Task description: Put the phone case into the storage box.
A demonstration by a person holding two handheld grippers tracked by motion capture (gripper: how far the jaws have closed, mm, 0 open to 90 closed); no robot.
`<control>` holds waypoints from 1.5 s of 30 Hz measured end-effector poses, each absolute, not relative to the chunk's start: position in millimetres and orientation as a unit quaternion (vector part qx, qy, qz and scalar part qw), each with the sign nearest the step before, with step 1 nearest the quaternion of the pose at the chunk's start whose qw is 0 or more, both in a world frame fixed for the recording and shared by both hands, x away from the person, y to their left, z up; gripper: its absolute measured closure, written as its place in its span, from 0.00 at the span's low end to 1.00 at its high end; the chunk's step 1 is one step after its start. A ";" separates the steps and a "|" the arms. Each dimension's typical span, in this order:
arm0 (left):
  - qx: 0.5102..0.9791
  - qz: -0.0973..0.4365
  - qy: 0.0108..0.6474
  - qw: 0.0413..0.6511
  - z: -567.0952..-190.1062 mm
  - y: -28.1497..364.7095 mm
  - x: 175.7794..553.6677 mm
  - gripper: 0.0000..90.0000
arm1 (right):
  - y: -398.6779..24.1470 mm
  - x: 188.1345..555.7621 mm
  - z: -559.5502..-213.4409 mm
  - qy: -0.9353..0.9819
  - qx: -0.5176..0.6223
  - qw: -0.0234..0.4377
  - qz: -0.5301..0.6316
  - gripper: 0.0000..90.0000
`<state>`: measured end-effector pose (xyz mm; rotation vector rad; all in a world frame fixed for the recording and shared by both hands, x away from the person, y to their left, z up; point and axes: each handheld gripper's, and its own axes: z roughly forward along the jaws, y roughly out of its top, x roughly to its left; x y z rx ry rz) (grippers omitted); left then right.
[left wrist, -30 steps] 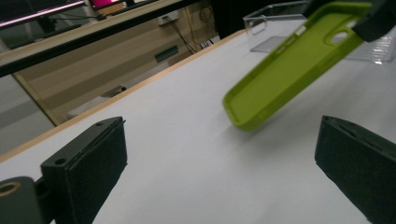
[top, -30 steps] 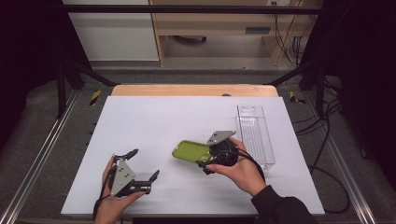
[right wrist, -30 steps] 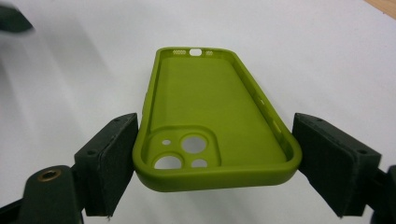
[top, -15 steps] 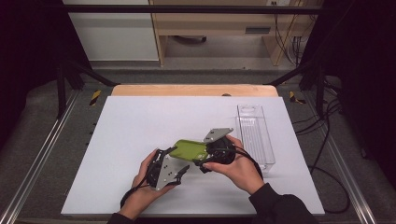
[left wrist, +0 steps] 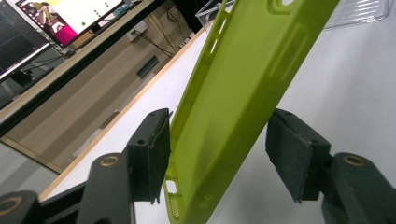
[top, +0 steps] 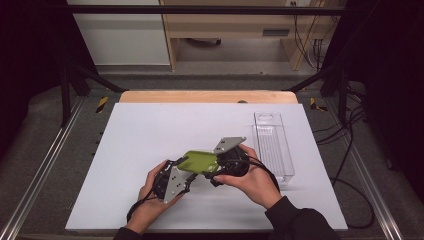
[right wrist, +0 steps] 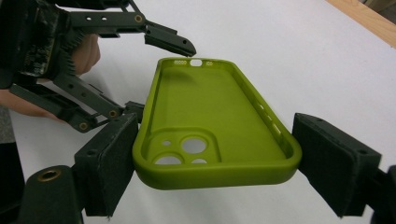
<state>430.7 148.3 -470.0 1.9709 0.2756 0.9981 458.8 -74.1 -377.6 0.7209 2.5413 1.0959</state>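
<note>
Our right hand-held gripper [right wrist: 212,158] grips the case [top: 201,161] at its right end; the left hand-held gripper [left wrist: 217,156], half closed, straddles its left end.

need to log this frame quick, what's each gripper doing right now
Left gripper: jaws have just been closing around the charging-port end of the lime-green soft plastic phone case; one pad touches it, the other does not, so no grip yet.
Right gripper: holding the case at its camera-hole end.
</note>
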 end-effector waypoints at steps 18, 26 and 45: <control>0.799 0.402 0.093 0.439 -470.9 147.4 428.3 0.60 | -69.5 455.0 -374.3 0.882 0.240 0.140 0.380 0.19; 0.800 0.398 0.087 0.440 -470.7 147.9 427.7 0.67 | -68.5 455.1 -375.1 0.883 0.238 0.138 0.380 0.19; 0.801 0.407 0.085 0.431 -471.9 149.9 428.1 0.69 | -68.0 454.9 -374.1 0.885 0.234 0.139 0.378 0.19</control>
